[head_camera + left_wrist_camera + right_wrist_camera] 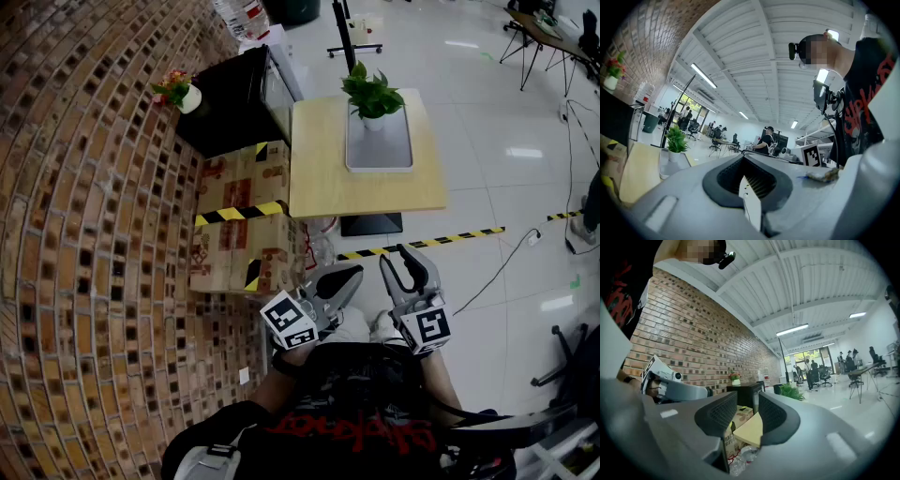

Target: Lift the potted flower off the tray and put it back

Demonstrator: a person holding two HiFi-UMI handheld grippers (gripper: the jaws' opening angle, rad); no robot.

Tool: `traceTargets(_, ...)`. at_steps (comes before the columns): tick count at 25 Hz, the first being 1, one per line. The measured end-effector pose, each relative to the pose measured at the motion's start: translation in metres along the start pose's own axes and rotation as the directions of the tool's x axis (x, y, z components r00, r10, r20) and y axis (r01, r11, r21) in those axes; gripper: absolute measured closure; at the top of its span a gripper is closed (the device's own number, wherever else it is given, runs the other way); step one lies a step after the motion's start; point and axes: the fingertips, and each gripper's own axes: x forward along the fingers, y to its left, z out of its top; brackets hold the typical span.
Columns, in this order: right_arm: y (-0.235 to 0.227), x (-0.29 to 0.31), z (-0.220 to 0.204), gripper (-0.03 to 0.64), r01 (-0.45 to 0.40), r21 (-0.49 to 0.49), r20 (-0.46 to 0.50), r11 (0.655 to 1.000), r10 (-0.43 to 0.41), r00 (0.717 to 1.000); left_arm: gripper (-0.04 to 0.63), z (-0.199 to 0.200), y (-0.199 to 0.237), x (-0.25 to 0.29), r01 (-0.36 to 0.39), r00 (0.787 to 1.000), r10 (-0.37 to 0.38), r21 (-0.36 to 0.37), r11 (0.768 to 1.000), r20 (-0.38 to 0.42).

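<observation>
A green potted plant (372, 98) in a white pot stands at the far end of a grey tray (380, 155) on a pale wooden table (323, 183). Both grippers are held close to the person's body, well short of the table. The left gripper (349, 274) is shut with nothing in it, its tips meeting. The right gripper (405, 261) is open by a narrow gap, with nothing between its fingers. The left gripper view shows the plant (675, 140) and tray (670, 165) far off at the left. In the right gripper view the plant (791, 391) shows beyond the table (750, 428).
Taped cardboard boxes (239, 225) stand left of the table against a brick wall (84, 234). Behind them is a black cabinet (234, 112) with a small red-flowered pot (178, 91). Yellow-black tape (422, 242) crosses the floor. Plastic bottles (740, 461) lie under the table.
</observation>
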Motion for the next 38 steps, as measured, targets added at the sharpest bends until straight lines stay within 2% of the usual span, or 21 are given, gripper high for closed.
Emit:
traceTargets(3,-0.027,0.038,-0.013,0.451,0.016,0.013,-0.024,1.0,-0.016,1.0,0.601,0.004,0.044,0.013,-0.005,1.0,0.005,-0.017,1.0,-0.011)
traceTargets(5,-0.046,0.07,-0.027,0.425,0.018,0.001,-0.049,1.0,-0.018,0.999,0.601,0.007,0.076,0.023,0.021,1.0,-0.021,-0.011,1.0,-0.004)
traceTargets(7,-0.069,0.11,-0.043,0.345,0.021,-0.025,-0.073,0.999,-0.022,0.997,0.601,0.017,0.111,0.033,0.051,0.998,-0.053,0.032,0.998,0.038)
traceTargets(10,-0.104,0.177,-0.061,0.279,0.049,-0.047,-0.11,0.998,-0.053,0.992,0.601,0.041,0.176,0.048,0.062,0.993,-0.068,0.067,0.996,0.097)
traceTargets(13,-0.137,0.242,-0.068,0.2,0.096,-0.037,-0.144,0.995,-0.101,0.984,0.601,0.073,0.244,0.06,0.066,0.991,-0.073,0.068,0.996,0.11)
traceTargets(15,-0.158,0.277,-0.075,0.119,0.13,-0.044,-0.181,0.99,-0.136,0.974,0.565,0.092,0.281,0.064,0.065,0.991,-0.073,0.077,0.995,0.115)
traceTargets(17,-0.18,0.304,-0.091,0.096,0.162,-0.062,-0.223,0.985,-0.172,0.96,0.555,0.108,0.31,0.066,0.064,0.989,-0.076,0.096,0.993,0.127)
traceTargets(21,-0.237,0.352,-0.151,0.094,0.215,-0.064,-0.331,0.974,-0.224,0.917,0.593,0.123,0.357,0.06,0.018,0.989,-0.033,0.1,0.995,0.144)
traceTargets(24,-0.28,0.389,-0.217,0.087,0.267,0.001,-0.421,0.964,-0.242,0.874,0.593,0.12,0.381,0.051,-0.037,0.994,0.029,0.075,0.997,0.105)
traceTargets(26,-0.308,0.407,-0.261,0.079,0.289,0.008,-0.483,0.957,-0.25,0.839,0.594,0.115,0.391,0.047,-0.082,0.994,0.079,0.042,0.996,0.075)
traceTargets(28,-0.338,0.429,-0.293,0.044,0.302,0.013,-0.509,0.953,-0.254,0.823,0.592,0.109,0.399,0.046,-0.13,0.991,0.129,0.02,0.991,0.045)
traceTargets(30,-0.363,0.453,-0.307,0.026,0.299,0.018,-0.491,0.954,-0.252,0.834,0.593,0.103,0.403,0.048,-0.168,0.986,0.168,0.018,0.986,0.006)
traceTargets(32,-0.376,0.481,-0.308,0.026,0.277,0.022,-0.454,0.961,-0.237,0.859,0.594,0.094,0.406,0.048,-0.198,0.979,0.199,0.02,0.98,-0.052)
traceTargets(33,-0.379,0.493,-0.304,0.039,0.264,0.019,-0.438,0.964,-0.229,0.869,0.592,0.09,0.407,0.05,-0.207,0.975,0.208,0.022,0.978,-0.078)
traceTargets(34,-0.382,0.502,-0.3,0.099,0.255,0.018,-0.427,0.967,-0.223,0.876,0.592,0.088,0.408,0.054,-0.212,0.972,0.214,0.024,0.977,-0.093)
traceTargets(38,-0.381,0.504,-0.269,0.107,0.278,0.016,-0.403,0.96,-0.248,0.881,0.592,0.09,0.41,0.076,-0.202,0.975,0.205,0.041,0.979,-0.083)
